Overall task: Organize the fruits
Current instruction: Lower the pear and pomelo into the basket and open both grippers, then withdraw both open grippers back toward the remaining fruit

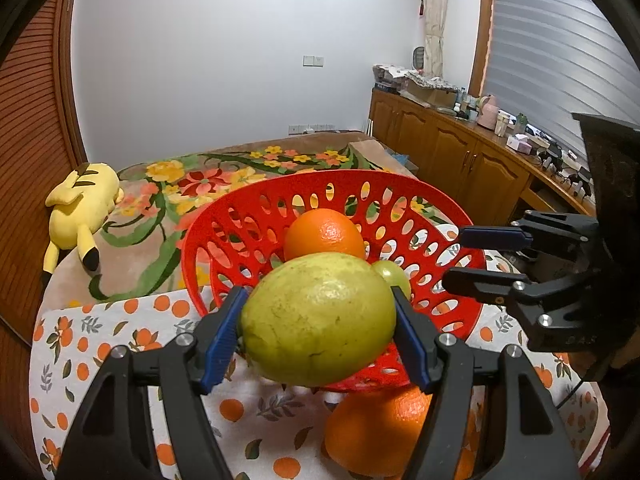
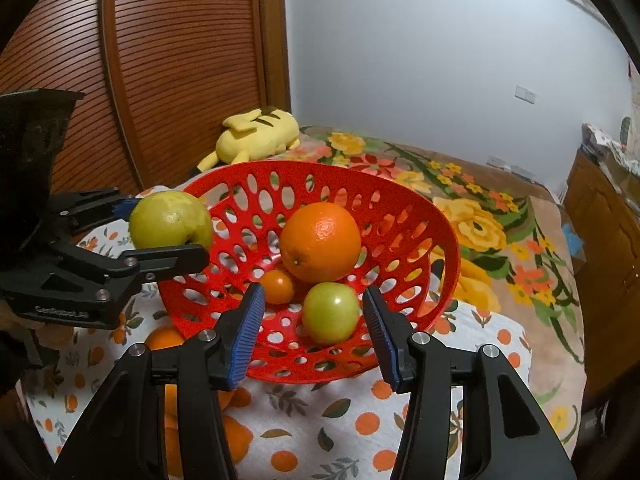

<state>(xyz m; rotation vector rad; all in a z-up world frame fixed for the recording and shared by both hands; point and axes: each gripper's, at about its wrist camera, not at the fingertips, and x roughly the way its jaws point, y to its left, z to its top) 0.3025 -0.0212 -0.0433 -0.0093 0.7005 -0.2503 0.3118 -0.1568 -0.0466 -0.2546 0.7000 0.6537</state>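
My left gripper is shut on a large yellow-green fruit, which hangs just over the near rim of the red perforated basket. In the right wrist view that fruit sits at the basket's left rim, still in the left gripper. The basket holds a big orange, a small orange fruit and a small green fruit. My right gripper stands open over the near rim, its pads clear of the green fruit. It also shows at the basket's right.
Another orange lies on the orange-print tablecloth in front of the basket. Behind are a floral blanket, a yellow plush toy, a wooden slatted door and cluttered wooden cabinets.
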